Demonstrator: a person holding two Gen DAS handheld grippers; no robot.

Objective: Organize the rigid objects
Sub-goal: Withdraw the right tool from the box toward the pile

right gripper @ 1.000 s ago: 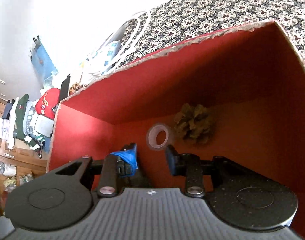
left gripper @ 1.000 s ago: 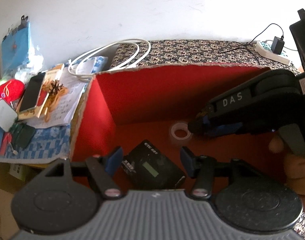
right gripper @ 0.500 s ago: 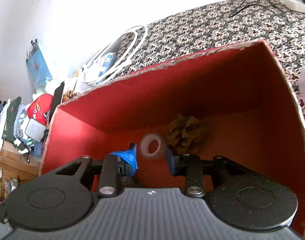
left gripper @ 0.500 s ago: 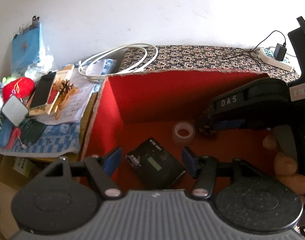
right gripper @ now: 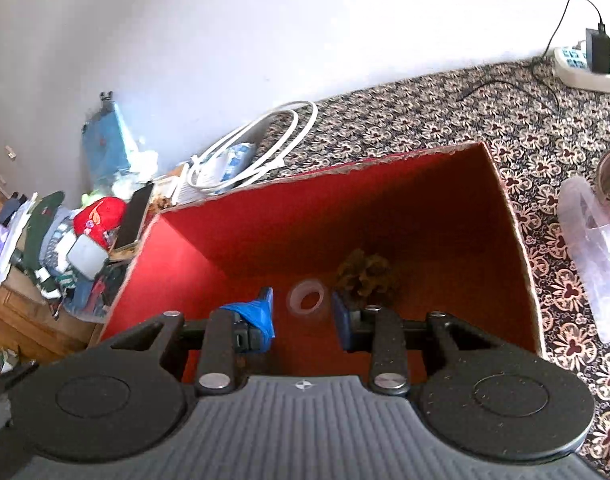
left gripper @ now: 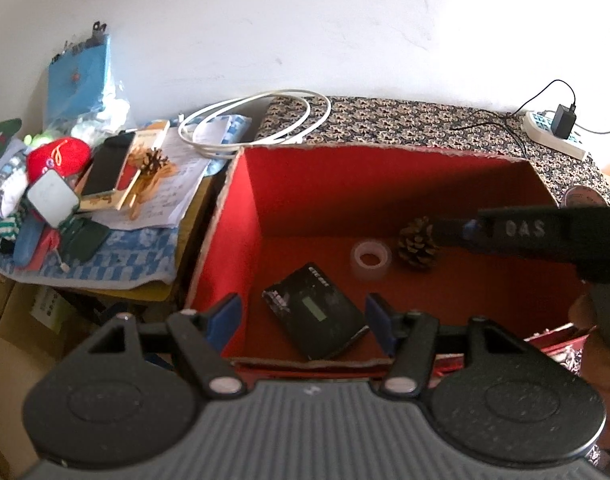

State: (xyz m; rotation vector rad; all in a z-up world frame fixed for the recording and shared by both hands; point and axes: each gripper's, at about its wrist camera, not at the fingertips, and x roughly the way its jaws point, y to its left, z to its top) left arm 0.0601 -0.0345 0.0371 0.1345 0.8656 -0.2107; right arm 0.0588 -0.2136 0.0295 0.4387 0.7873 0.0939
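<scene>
A red-lined cardboard box (left gripper: 385, 149) (right gripper: 345, 169) holds a black device with a small screen (left gripper: 313, 312), a clear tape roll (left gripper: 371, 258) (right gripper: 307, 300) and a pine cone (left gripper: 419, 242) (right gripper: 365, 278). My left gripper (left gripper: 303, 318) hovers over the box's near edge, above the black device. Its jaws are opening and nothing is gripped between them. My right gripper (right gripper: 303, 316) hangs above the box, open and empty, with the tape roll on the floor seen through its gap. In the left wrist view it reaches in from the right (left gripper: 457, 232), its tip near the pine cone.
Left of the box a cluttered side table (left gripper: 105, 276) bears a phone (left gripper: 107, 164), a red pouch (left gripper: 59, 156), papers and a coiled white cable (left gripper: 257, 120). A power strip (right gripper: 585, 68) lies at the back right. A clear plastic container (right gripper: 593, 256) stands right of the box on patterned cloth.
Both grippers have drawn back and risen out of the box, so its whole rim shows. The left jaws stand wider. The pine cone has come into the left wrist view.
</scene>
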